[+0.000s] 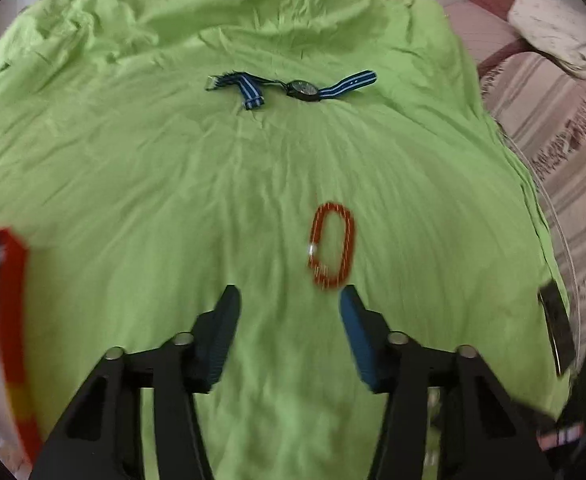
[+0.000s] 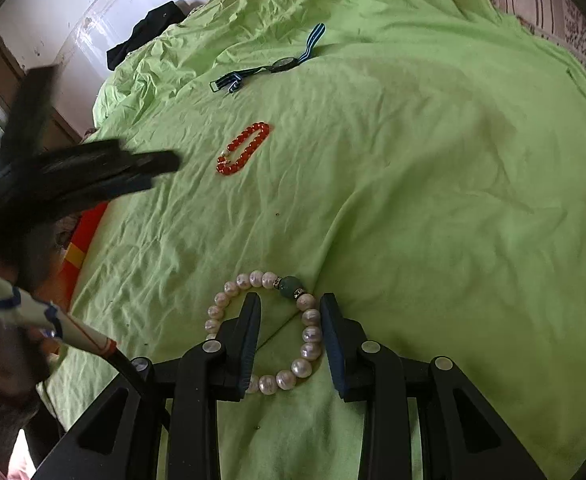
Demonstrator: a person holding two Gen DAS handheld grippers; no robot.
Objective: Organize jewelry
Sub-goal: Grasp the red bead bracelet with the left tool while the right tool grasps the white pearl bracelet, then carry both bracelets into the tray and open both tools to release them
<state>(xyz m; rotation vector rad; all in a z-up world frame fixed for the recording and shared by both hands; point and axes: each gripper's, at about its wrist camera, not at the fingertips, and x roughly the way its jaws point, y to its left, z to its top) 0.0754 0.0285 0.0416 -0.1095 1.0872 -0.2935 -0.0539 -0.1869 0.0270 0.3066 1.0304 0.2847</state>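
A red bead bracelet (image 1: 331,246) lies on the green sheet (image 1: 133,168) just ahead of my left gripper (image 1: 289,294), close to its right fingertip. That gripper is open and holds nothing. Farther back lies a watch (image 1: 303,90) with a blue striped strap. In the right wrist view, a pearl bracelet (image 2: 309,332) with one green bead lies flat under my right gripper (image 2: 291,300). The left finger stands inside the loop, and the right side of the strand runs between the open jaws, with no pad pressing on it. The red bracelet (image 2: 245,148) and the watch (image 2: 283,65) lie beyond.
A red box (image 1: 13,300) stands at the sheet's left edge, also visible in the right wrist view (image 2: 81,248). The blurred left gripper (image 2: 161,170) and a sleeve (image 2: 33,312) fill that view's left side. A striped blanket (image 1: 553,140) and a pillow (image 1: 553,28) lie to the right.
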